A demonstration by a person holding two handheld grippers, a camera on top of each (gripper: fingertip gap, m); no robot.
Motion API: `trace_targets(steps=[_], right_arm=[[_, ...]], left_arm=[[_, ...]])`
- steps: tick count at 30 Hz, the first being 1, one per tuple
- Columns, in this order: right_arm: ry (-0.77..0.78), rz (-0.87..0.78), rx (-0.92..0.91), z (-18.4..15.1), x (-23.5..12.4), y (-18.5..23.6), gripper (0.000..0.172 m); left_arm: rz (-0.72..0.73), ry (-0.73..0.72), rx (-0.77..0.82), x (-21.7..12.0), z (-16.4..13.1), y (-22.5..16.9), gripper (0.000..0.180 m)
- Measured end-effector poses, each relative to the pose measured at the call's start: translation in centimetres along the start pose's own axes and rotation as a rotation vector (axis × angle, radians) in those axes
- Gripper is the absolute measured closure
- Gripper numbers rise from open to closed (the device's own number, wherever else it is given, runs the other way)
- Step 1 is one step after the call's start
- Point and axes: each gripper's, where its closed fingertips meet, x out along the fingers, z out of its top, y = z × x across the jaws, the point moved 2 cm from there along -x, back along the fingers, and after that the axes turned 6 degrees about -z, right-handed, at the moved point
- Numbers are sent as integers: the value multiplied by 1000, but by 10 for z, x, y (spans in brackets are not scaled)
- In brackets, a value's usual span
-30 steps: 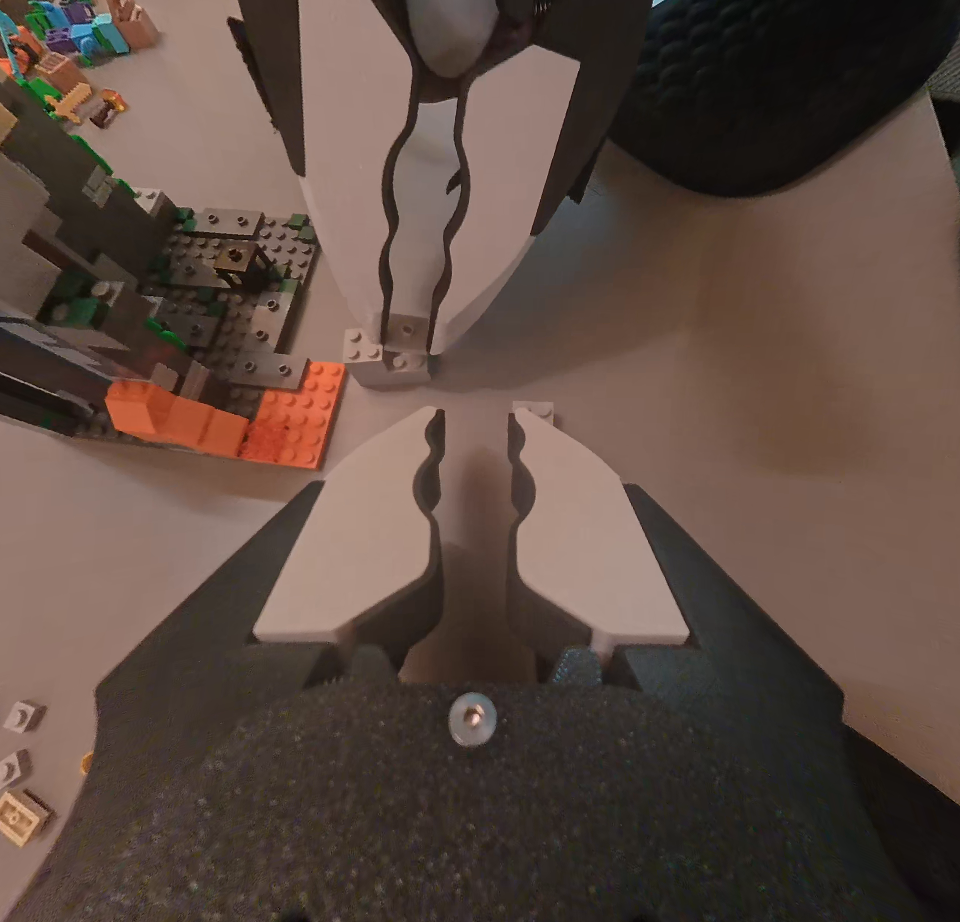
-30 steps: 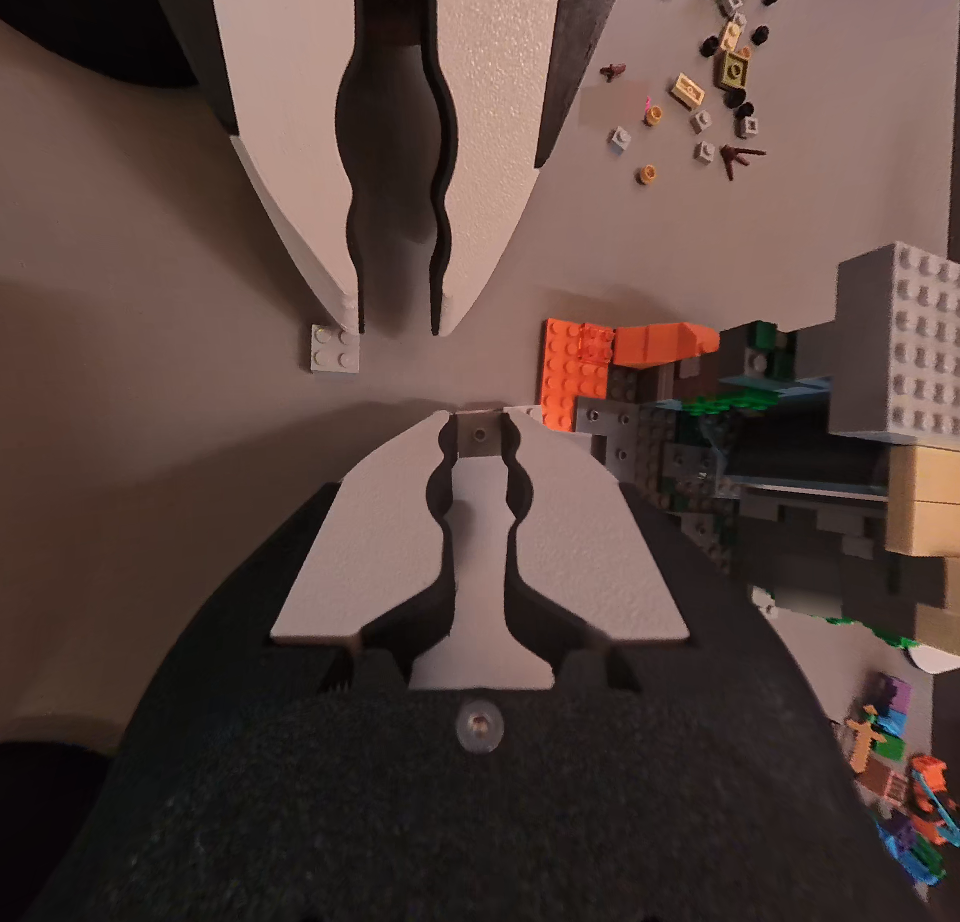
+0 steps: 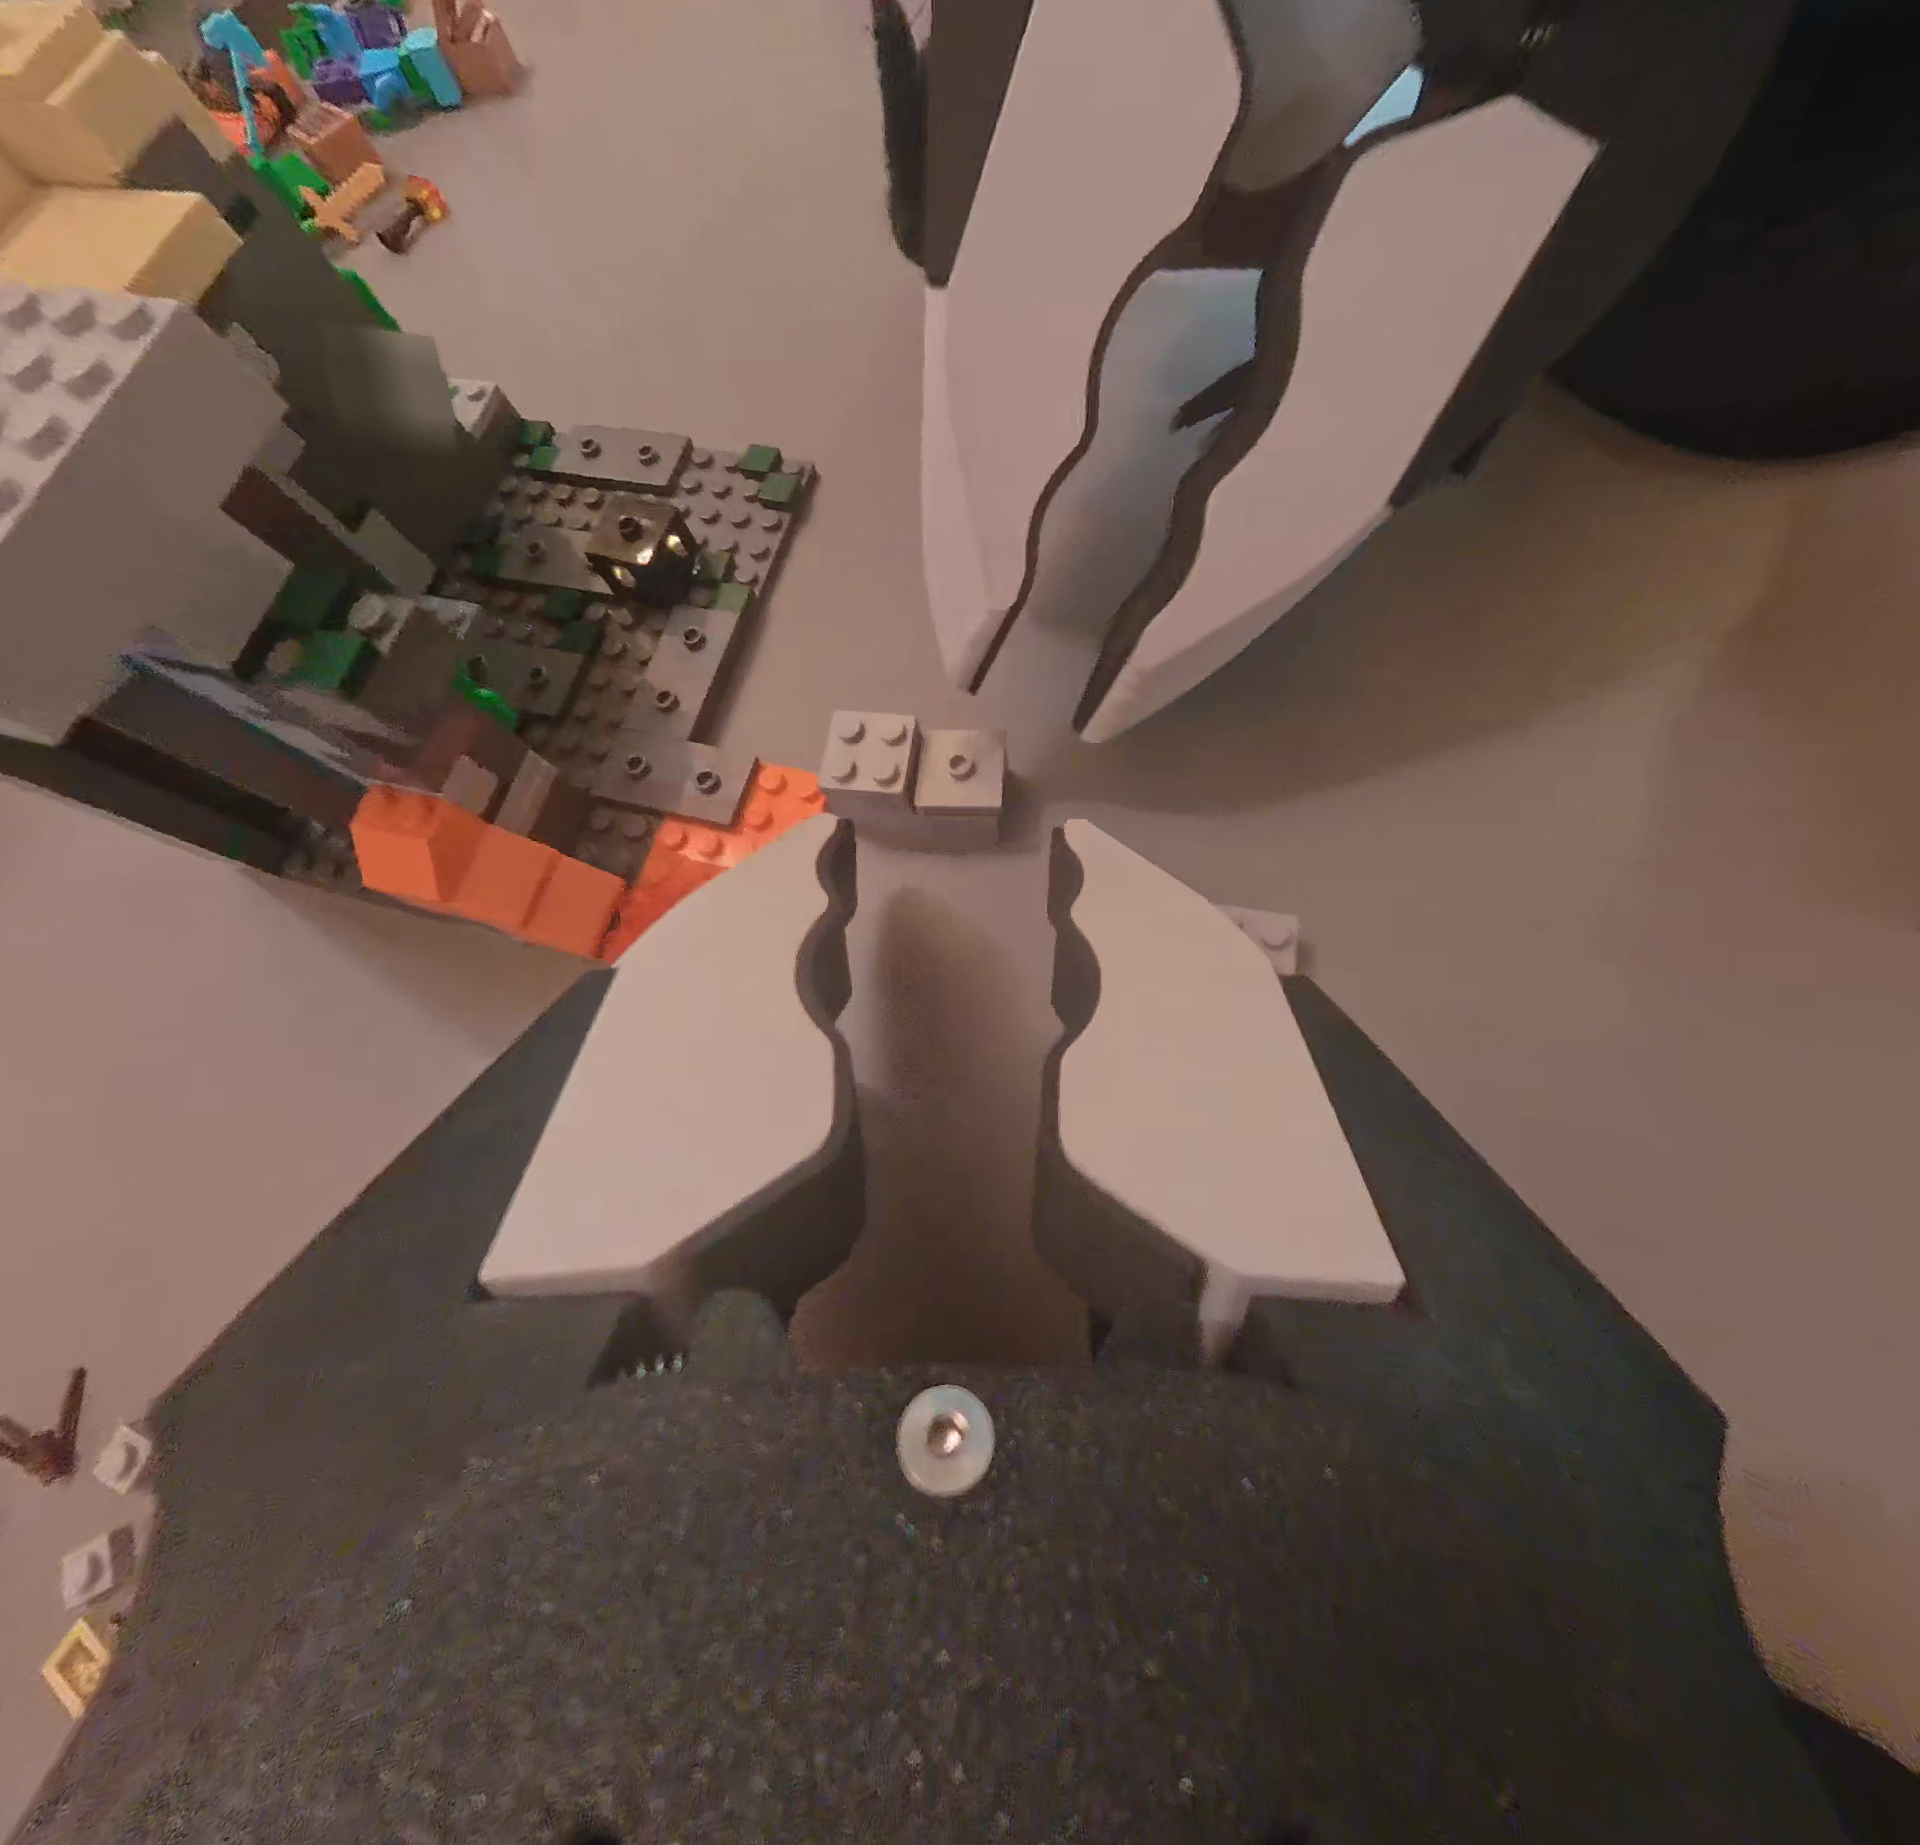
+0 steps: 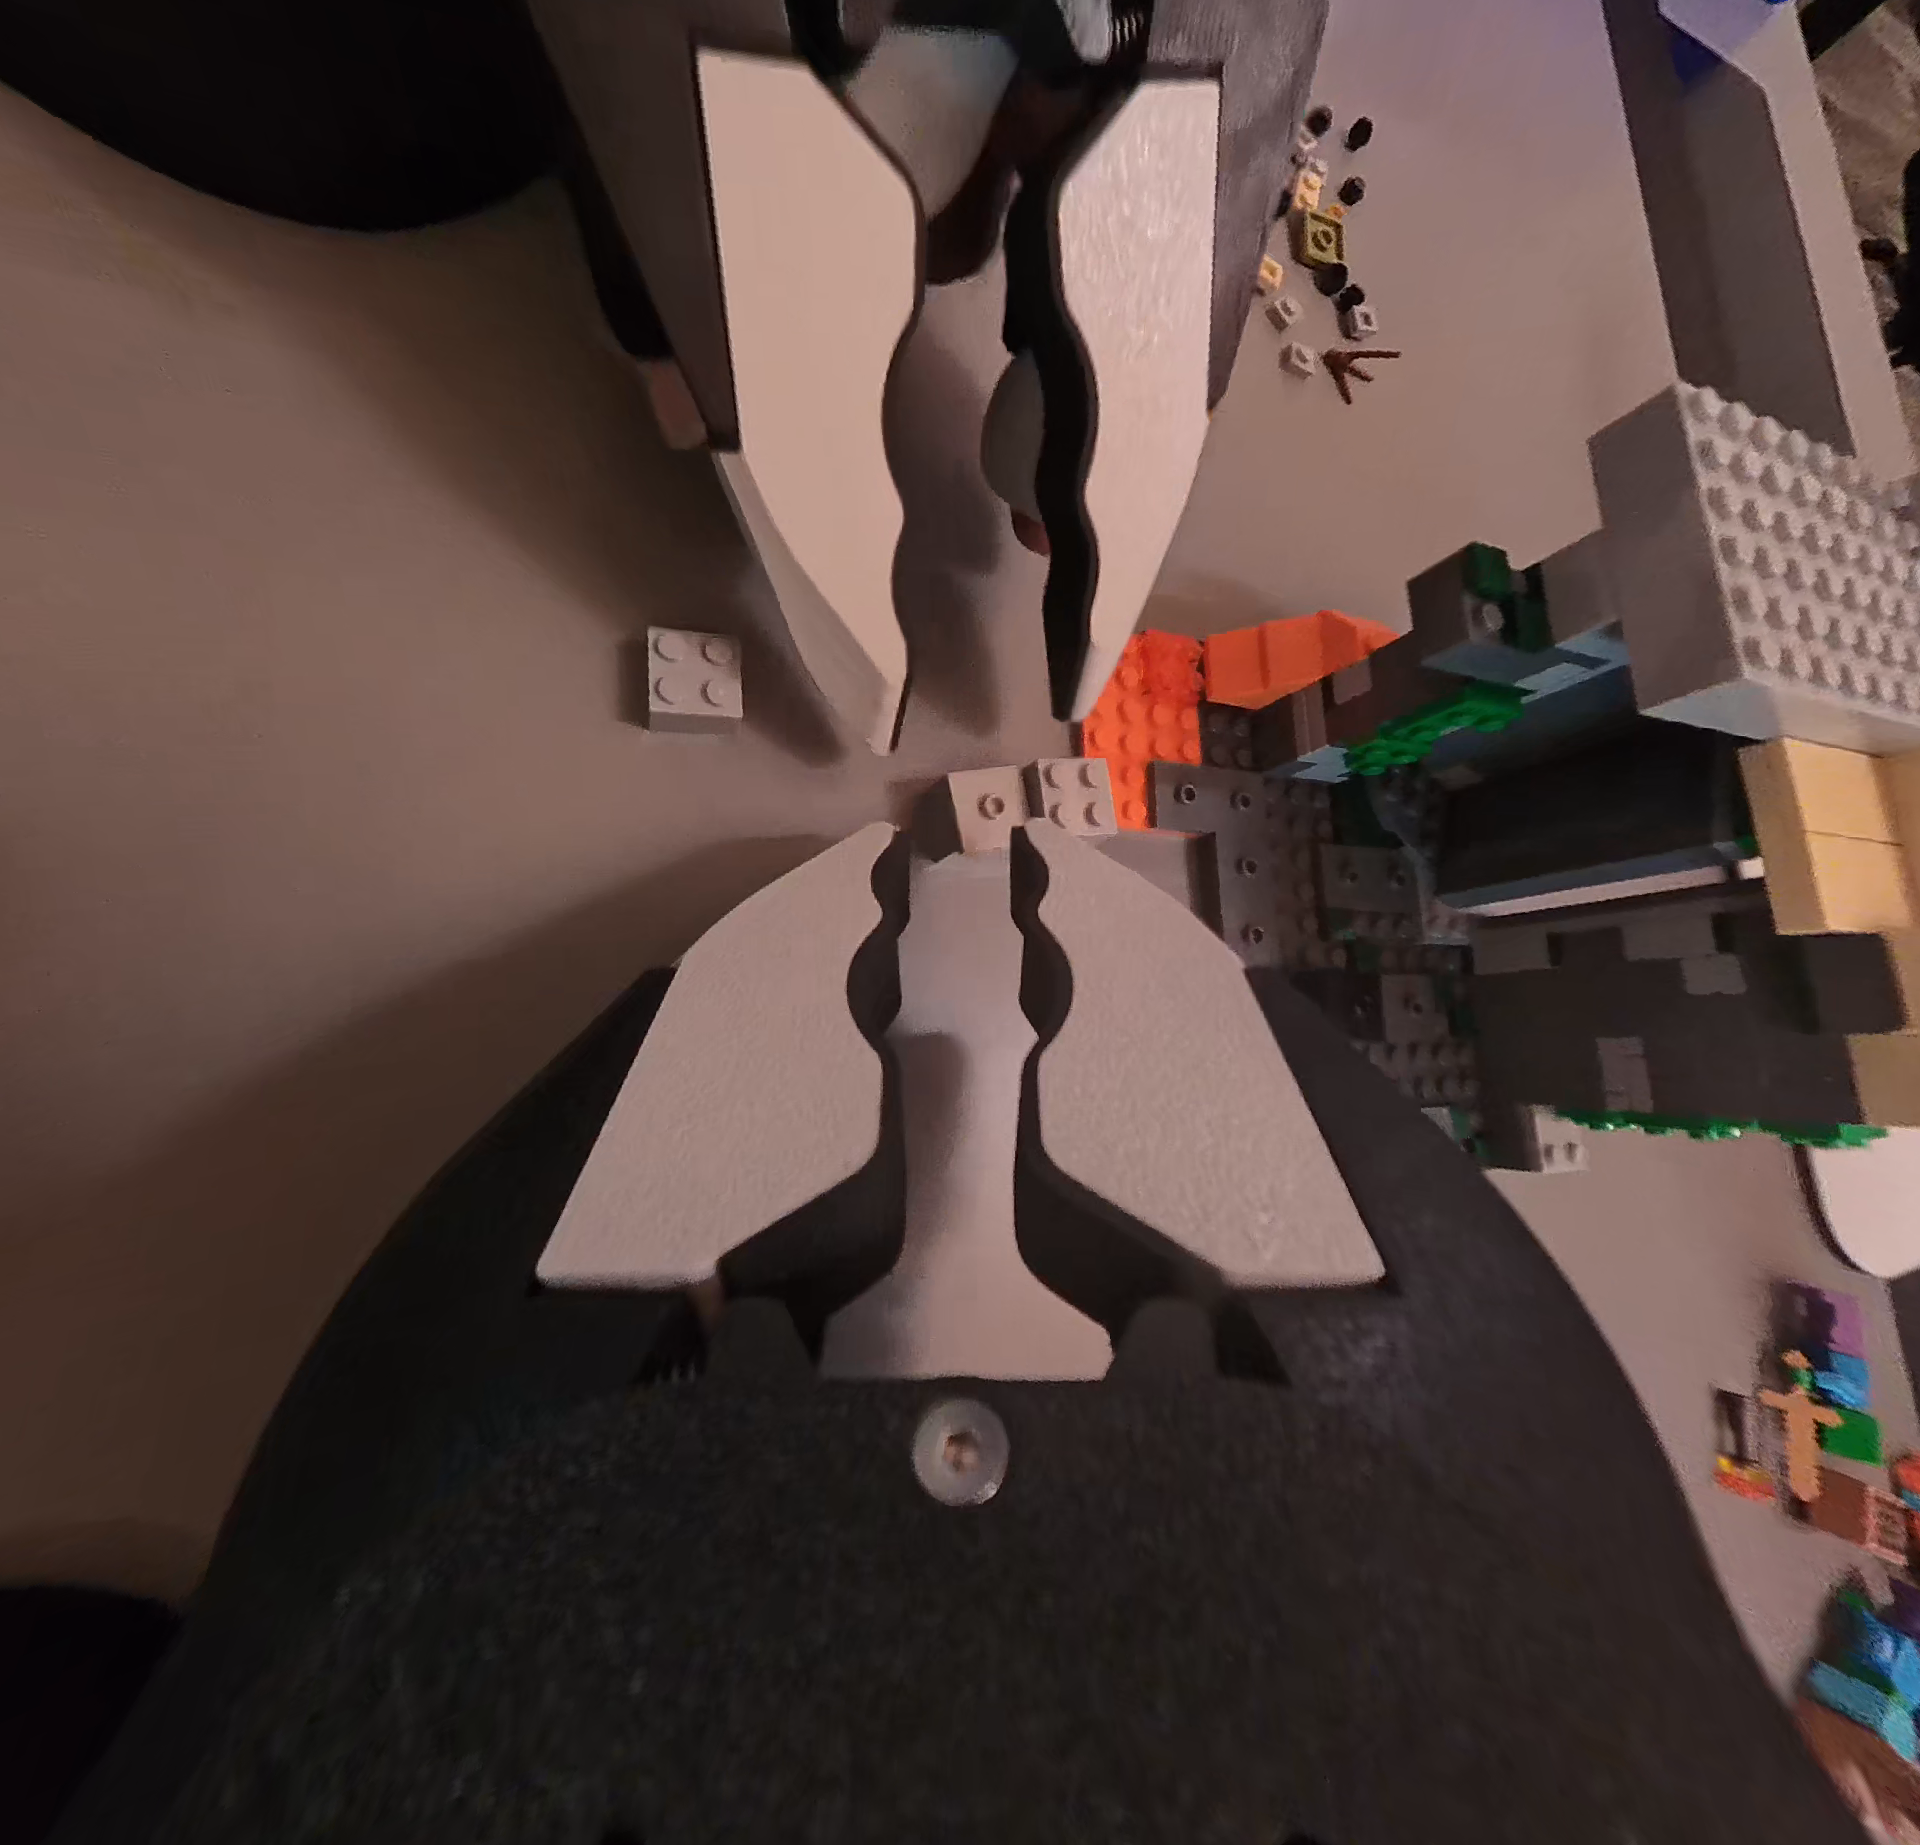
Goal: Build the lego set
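Observation:
Two small grey bricks sit side by side on the table, touching: a four-stud brick (image 3: 871,761) and a one-stud brick (image 3: 961,769). My left gripper (image 3: 951,839) is open and empty, its tips just short of this pair. My right gripper (image 3: 1034,699) comes in from the far side. It is open, with its tips a little off the one-stud brick. In the right wrist view my right gripper (image 4: 956,837) is open, with the one-stud brick (image 4: 987,808) just beyond its tips and the four-stud brick (image 4: 1081,793) beside it. The left gripper (image 4: 982,720) is opposite.
A brick model with an orange plate (image 3: 727,829) and a tall grey block (image 3: 83,445) stands left of the pair; it also shows in the right wrist view (image 4: 1766,569). A loose grey brick (image 4: 694,678) lies apart. Small loose pieces (image 4: 1320,237) and colourful pieces (image 3: 364,70) are scattered farther off. Less than 4 cm separates the two grippers' tips.
My right gripper was shut on the one-stud grey brick; it has opened, let it go and drawn back. My left gripper has opened wider and moved closer to the pair.

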Motion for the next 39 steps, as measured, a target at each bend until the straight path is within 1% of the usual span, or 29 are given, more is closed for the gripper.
trace_targets(steps=[1, 4, 8, 12, 14, 19, 24, 34, 39], right_arm=[[-9, 3, 13, 0, -1, -1, 153], [-18, 1, 32, -2, -4, -2, 154], [-28, 1, 44, -4, -7, -2, 154], [-51, 10, 62, -2, -9, -3, 154], [-55, 20, 71, -3, -9, -2, 154], [-53, 35, 79, -5, -10, -1, 154], [-52, 41, 81, -6, -10, 0, 155], [-28, 75, 104, -12, -9, 4, 155], [-3, 117, 101, -18, -14, 9, 154]], left_arm=[[-1, 6, 3, 2, 1, 1, 144], [3, 21, 3, 9, 3, 4, 140], [-3, 47, 4, 14, 2, 6, 140], [-9, 49, -2, 16, 3, 8, 140], [-5, 45, 4, 16, 4, 9, 136], [-36, 44, 28, 19, 5, 9, 132], [-61, 45, 34, 18, 5, 7, 141], [-117, 57, 57, 12, 4, -17, 143], [-153, 36, 66, 3, 5, -25, 150]])
